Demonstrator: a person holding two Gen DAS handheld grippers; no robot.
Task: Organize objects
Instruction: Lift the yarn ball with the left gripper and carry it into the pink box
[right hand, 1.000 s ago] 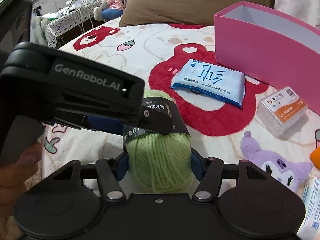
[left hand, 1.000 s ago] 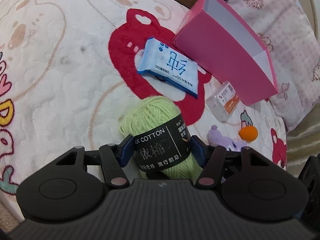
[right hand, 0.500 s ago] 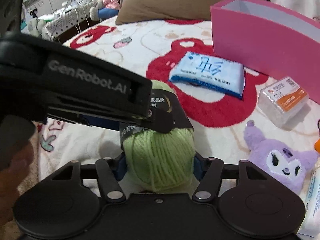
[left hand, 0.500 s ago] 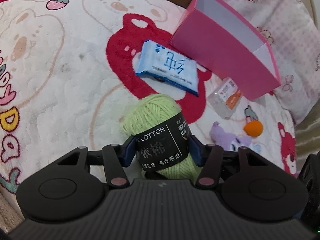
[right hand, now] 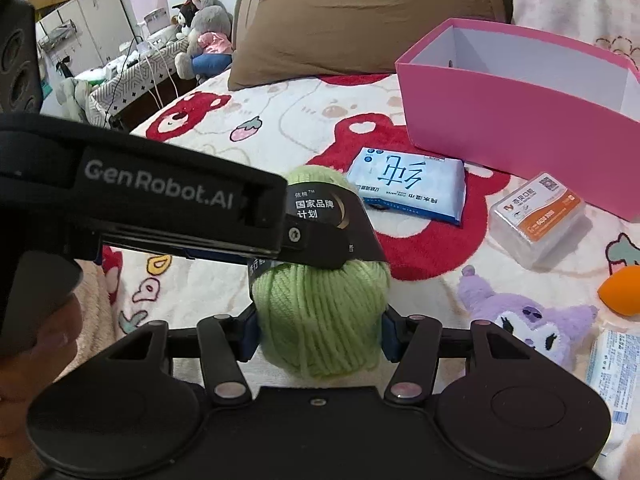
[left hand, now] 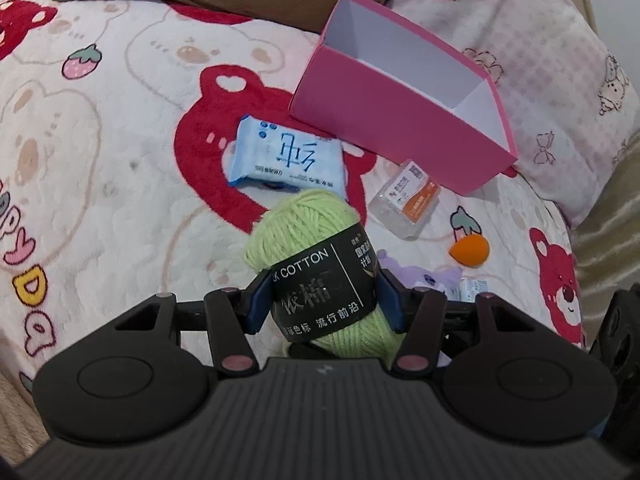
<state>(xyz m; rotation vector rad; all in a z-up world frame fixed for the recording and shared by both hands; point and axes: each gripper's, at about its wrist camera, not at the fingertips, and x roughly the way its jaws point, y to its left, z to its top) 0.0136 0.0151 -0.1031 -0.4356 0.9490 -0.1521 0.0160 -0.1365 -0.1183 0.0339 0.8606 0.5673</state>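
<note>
— Bedspread's cluttered. What's in hand?

— Both tools: left gripper (left hand: 326,300) and right gripper (right hand: 320,336) each clamp the green yarn ball (left hand: 316,240), lifted together.

— Next?

— Probably carry it ahead-right, over the pink box (left hand: 404,120), then release.

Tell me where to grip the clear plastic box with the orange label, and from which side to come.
Grip the clear plastic box across its two long flat sides, coming down from above. It lies flat on the blanket, label up, so those sides are upright and parallel. The pink box stands close behind it, so a level approach from that side looks blocked; the near side is freer.
</note>
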